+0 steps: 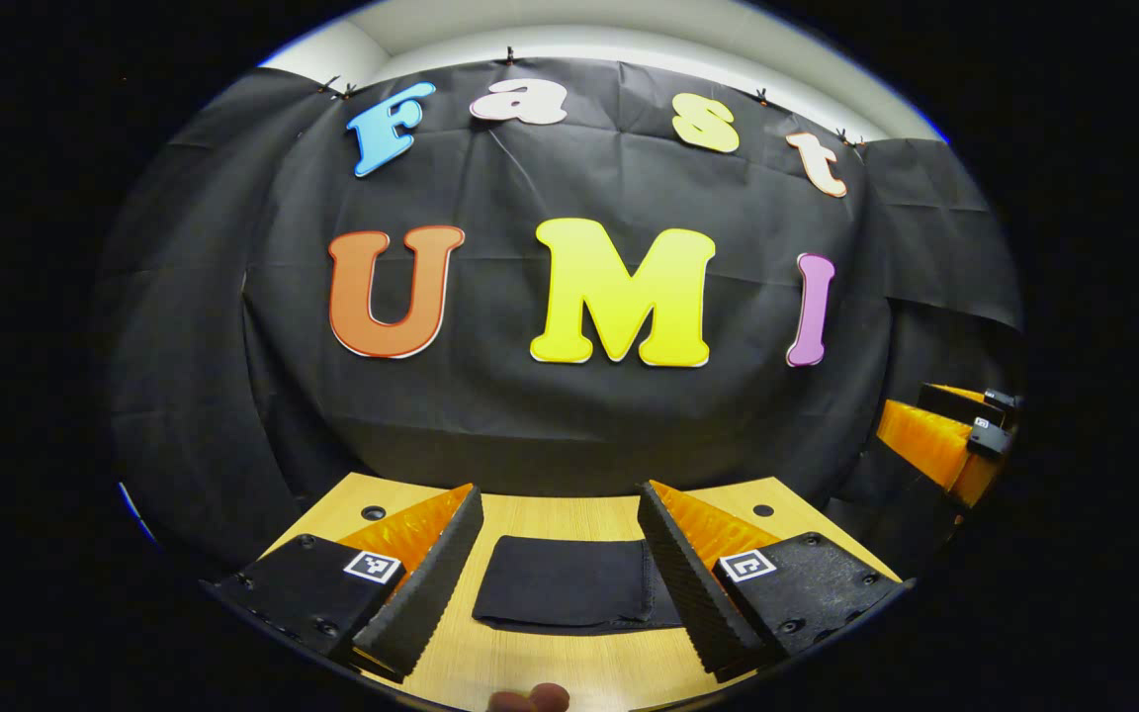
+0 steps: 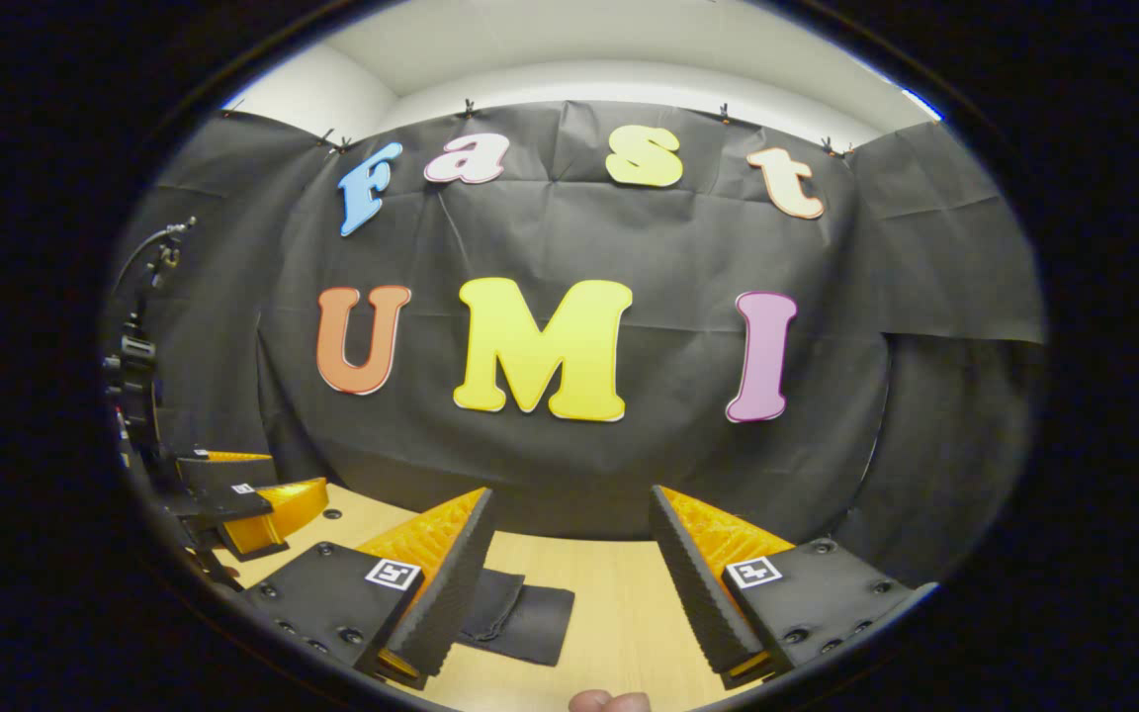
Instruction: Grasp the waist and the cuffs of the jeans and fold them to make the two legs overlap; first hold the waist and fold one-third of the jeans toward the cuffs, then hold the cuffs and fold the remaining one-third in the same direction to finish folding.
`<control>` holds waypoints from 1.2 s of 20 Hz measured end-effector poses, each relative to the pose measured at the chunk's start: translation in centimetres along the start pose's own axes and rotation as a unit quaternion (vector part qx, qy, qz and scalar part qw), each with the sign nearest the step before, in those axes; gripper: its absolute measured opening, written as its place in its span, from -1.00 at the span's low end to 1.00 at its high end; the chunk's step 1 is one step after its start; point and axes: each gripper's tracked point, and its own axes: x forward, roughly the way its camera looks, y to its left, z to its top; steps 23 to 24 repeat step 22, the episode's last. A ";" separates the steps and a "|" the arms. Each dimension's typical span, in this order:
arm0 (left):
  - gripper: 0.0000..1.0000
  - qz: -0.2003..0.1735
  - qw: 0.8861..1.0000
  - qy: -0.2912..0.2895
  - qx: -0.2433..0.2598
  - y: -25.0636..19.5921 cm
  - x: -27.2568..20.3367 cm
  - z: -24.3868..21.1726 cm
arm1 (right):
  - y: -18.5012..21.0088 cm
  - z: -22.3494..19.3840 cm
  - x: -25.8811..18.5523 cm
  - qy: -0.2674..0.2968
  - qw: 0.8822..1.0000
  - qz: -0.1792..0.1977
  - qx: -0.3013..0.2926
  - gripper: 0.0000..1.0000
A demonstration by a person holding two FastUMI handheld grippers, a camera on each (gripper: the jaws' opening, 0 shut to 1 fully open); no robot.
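Jeans [image 1: 569,583] folded flat on table [image 1: 569,672], long axis crosswise; both grippers' fingers [image 1: 426,583] spread, empty.

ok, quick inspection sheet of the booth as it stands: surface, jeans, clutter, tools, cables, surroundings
Surface: light wooden table, with small round holes near the back corners.
Job's things: dark jeans lying flat on the table in a compact folded rectangle; no tool touching them.
Clutter: nothing seen.
Grippers: left tool open above the table, jeans showing between its fingers; right tool open, jeans off to its left side. A fingertip shows at the bottom edge.
Cables: a thin cable arcs above the left tool in the right gripper view.
Surroundings: black cloth wall behind the table, white wall above it.
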 end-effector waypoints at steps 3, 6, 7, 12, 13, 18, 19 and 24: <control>1.00 0.016 0.999 -0.028 0.017 0.9 -0.4 1.4 | -0.1 0.2 -0.4 -0.009 1.000 -0.005 -0.003 0.87; 1.00 0.016 0.999 -0.042 0.014 0.8 -1.2 2.2 | -0.6 -0.2 -0.8 -0.009 1.000 -0.014 -0.001 0.87; 1.00 0.019 0.999 -0.044 0.017 0.8 -1.3 2.4 | -0.7 -0.4 -0.8 -0.005 1.000 -0.019 0.001 0.87; 0.86 0.021 0.999 -0.044 0.003 0.7 -2.0 2.7 | -0.4 -0.5 -0.2 -0.004 1.000 -0.024 0.009 0.87; 1.00 0.021 0.999 -0.048 0.001 0.9 -2.0 3.0 | 0.2 -0.6 -0.1 -0.002 1.000 -0.021 0.012 0.87; 1.00 0.020 0.998 -0.052 -0.004 2.4 -2.1 3.3 | 3.1 -1.6 0.9 -0.004 1.000 0.003 -0.005 0.96; 1.00 0.022 0.999 -0.042 -0.004 2.7 -1.9 2.9 | 3.7 -1.8 1.0 -0.001 1.000 0.007 -0.005 0.87; 1.00 0.018 0.999 -0.036 -0.010 3.1 -1.9 2.7 | 4.8 -1.5 1.3 0.003 1.000 0.016 0.002 0.87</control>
